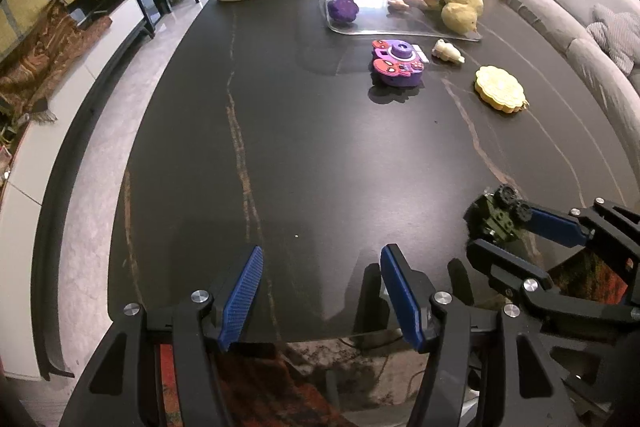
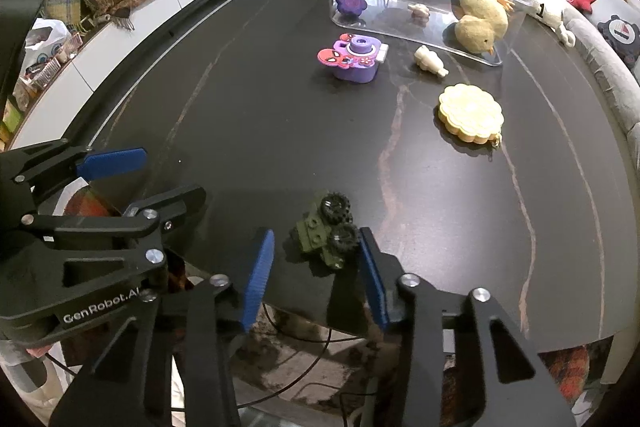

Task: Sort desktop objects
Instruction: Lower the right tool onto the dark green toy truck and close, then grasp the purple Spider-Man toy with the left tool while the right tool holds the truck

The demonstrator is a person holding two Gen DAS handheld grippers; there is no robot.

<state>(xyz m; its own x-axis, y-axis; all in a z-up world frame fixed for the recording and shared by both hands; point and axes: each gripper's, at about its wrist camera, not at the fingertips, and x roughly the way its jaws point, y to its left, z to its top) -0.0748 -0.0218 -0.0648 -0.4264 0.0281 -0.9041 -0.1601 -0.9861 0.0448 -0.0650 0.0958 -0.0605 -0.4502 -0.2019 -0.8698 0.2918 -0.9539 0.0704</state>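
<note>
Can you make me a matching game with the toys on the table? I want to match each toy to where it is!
Toys:
1. purple flower
2. green toy truck
3. yellow round case
4. purple toy camera

Places:
A. between the right gripper's blue fingers
B. inside the clear box
C. on the bare table, just in front of the clear box's left end
D. on the table, to the right, near the small cream toy

Pairs: 1-B, 2-A, 3-D, 4-C
</note>
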